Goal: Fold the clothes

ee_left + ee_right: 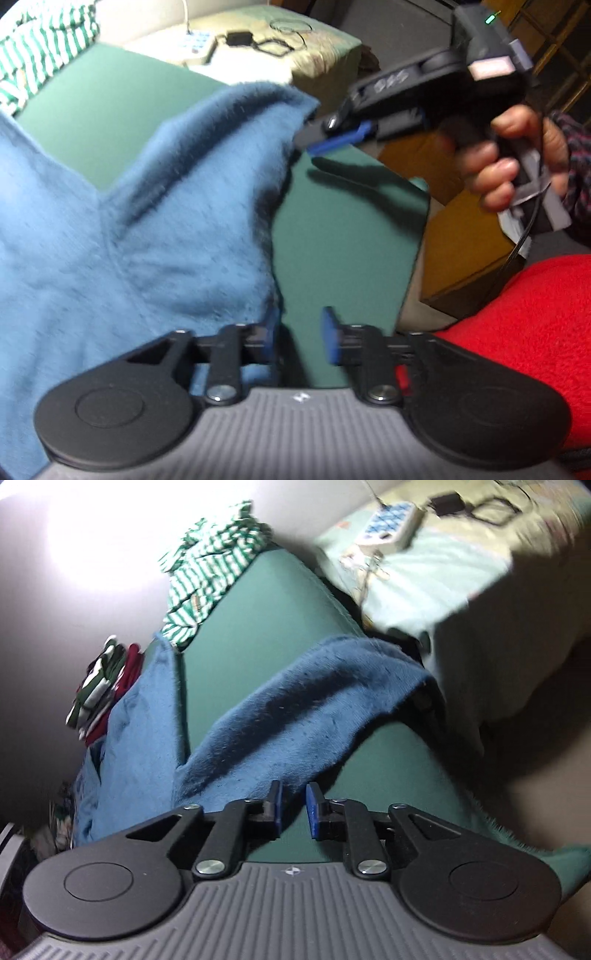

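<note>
Left gripper (300,338) jaws spread, nothing pinched, fuzzy blue garment (155,206) just left of its pads. Right gripper (294,806) jaws apart, empty, same blue garment (295,716) rumpled ahead on green mat (258,627). Striped clothes (210,568) far beyond.

The blue garment (155,206) is fuzzy, matt fleece-like cloth. It lies on a smooth, matt green table cover (258,627). A striped green-and-white cloth (210,568) at the far left looks thin and crumpled. Near right, red fabric (517,325) is nubbly, matt.
</note>
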Tool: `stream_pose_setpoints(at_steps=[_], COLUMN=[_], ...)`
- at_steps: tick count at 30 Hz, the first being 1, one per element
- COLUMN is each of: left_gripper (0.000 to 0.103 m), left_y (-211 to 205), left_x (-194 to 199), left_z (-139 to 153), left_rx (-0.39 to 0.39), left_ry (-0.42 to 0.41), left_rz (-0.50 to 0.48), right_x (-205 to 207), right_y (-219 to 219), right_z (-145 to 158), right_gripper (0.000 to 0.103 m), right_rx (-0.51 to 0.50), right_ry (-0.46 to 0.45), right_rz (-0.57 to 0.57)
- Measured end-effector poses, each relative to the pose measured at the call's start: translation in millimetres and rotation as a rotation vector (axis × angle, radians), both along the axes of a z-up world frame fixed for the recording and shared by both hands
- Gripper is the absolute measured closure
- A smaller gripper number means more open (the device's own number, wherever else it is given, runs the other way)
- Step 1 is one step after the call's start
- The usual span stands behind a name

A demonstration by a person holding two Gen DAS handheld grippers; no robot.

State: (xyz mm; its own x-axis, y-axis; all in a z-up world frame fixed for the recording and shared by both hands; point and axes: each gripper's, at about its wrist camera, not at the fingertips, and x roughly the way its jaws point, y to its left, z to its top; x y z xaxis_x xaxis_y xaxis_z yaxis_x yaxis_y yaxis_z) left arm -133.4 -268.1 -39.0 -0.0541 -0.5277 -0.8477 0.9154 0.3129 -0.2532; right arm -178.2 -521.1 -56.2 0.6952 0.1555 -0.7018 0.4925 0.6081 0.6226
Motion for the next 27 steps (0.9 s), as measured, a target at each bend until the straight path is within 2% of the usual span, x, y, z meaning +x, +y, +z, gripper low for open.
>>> stream_pose_setpoints(at_steps=[1, 2, 6, 7, 8, 9, 10, 11, 14, 16, 19, 23, 24, 25, 26, 27], left_gripper=[0.041, 0.039, 0.039, 0.042, 0.046, 0.046, 0.050, 0.061, 0.081, 0.085, 0.085, 0.084, 0.082, 0.074, 0.065, 0.063], left_y=[0.6, 0.8, -0.8, -2.4, -4.1, -5.3, -6.0, -6.6, -6.7, -4.9, -2.5, -10.3, -12.4, -12.1, -11.1, -9.0], left_x=[1.7, 3.4, 11.5, 13.4, 15.3, 16.0, 15.5, 15.3, 15.0, 13.7, 9.8, 11.8, 13.0, 14.0, 15.7, 17.7], left_z=[1.3, 1.9, 1.1, -1.7, -4.5, -5.9, -5.5, -5.3, -5.0, -4.5, -7.7, -7.4, -4.4, -0.2, 2.9, 5.1], left_rx=[-0.003, 0.000, 0.006, 0.010, 0.015, 0.013, 0.003, -0.002, -0.009, -0.014, -0.013, 0.001, -0.001, -0.011, -0.018, -0.021], left_ry=[-0.013, -0.027, -0.044, -0.037, -0.030, -0.029, -0.029, -0.017, 0.028, 0.056, 0.086, 0.092, 0.082, 0.070, 0.061, 0.049], left_rz=[0.006, 0.010, 0.031, 0.036, 0.041, 0.042, 0.035, 0.027, 0.009, -0.004, -0.032, -0.060, -0.064, -0.063, -0.055, -0.044], right_x=[0.0, 2.3, 16.1, 20.1, 24.1, 25.9, 27.3, 27.1, 20.4, 12.2, 4.8, 13.7, 16.5, 17.6, 17.5, 16.9], right_y=[-0.3, -0.4, -0.4, -0.5, -0.4, 0.8, 2.2, 3.7, 5.4, 5.7, 12.5, 20.2, 21.7, 22.2, 21.1, 18.9], right_z=[-3.3, -5.6, -12.2, -13.4, -14.4, -12.8, -10.7, -6.6, 8.4, 18.2, 24.9, 9.3, 5.5, 6.2, 9.0, 12.4], right_gripper=[0.072, 0.072, 0.071, 0.073, 0.082, 0.092, 0.093, 0.093, 0.094, 0.095, 0.095, 0.094, 0.093, 0.087, 0.085, 0.080], right_rx=[0.027, 0.046, 0.098, 0.108, 0.117, 0.104, 0.088, 0.059, -0.005, -0.027, -0.077, -0.124, -0.128, -0.131, -0.139, -0.149], right_ry=[-0.022, -0.039, -0.095, -0.096, -0.094, -0.096, -0.099, -0.101, -0.106, -0.100, -0.070, -0.006, 0.007, 0.011, 0.016, 0.019], right_rz=[-0.026, -0.035, -0.062, -0.063, -0.062, -0.052, -0.040, -0.025, 0.012, 0.037, 0.078, 0.083, 0.079, 0.081, 0.088, 0.099])
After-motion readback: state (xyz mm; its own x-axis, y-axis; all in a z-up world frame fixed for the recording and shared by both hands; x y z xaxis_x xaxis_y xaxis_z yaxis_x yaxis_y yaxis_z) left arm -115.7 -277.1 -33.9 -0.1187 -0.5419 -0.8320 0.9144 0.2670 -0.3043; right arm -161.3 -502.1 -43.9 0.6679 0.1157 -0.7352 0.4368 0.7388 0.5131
